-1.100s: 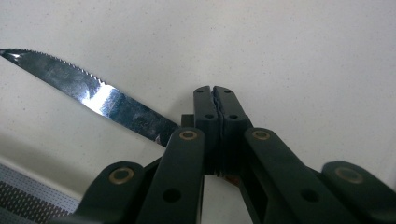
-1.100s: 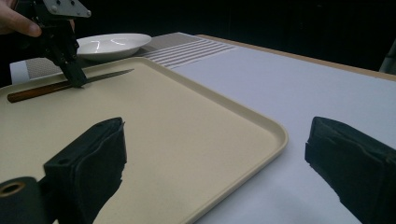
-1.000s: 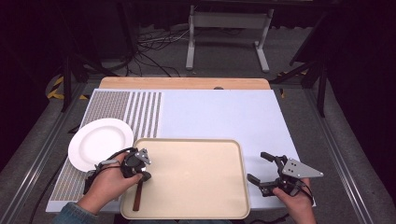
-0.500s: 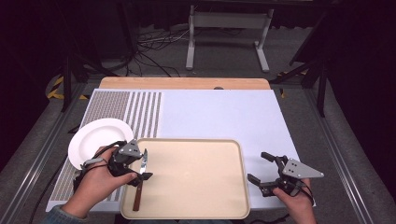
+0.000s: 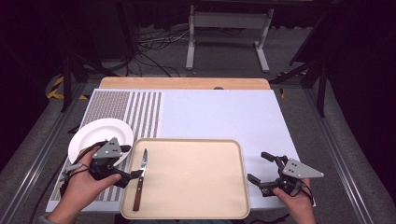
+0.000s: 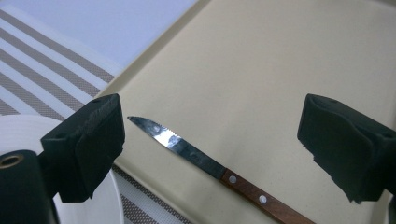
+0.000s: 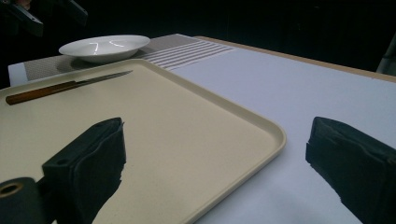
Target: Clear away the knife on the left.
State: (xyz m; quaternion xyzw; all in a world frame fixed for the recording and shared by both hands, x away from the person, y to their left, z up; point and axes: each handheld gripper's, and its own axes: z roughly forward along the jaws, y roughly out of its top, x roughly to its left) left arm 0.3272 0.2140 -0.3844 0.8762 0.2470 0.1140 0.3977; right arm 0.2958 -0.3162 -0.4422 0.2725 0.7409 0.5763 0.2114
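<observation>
Lying lengthwise along the tray's left edge, the knife is flanked by the left gripper, jaws just opened wide, nothing between them.

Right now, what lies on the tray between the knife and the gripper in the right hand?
Nothing: in the high view the beige tray is bare from the knife across to the right gripper, which hangs open just past its right rim.
</observation>
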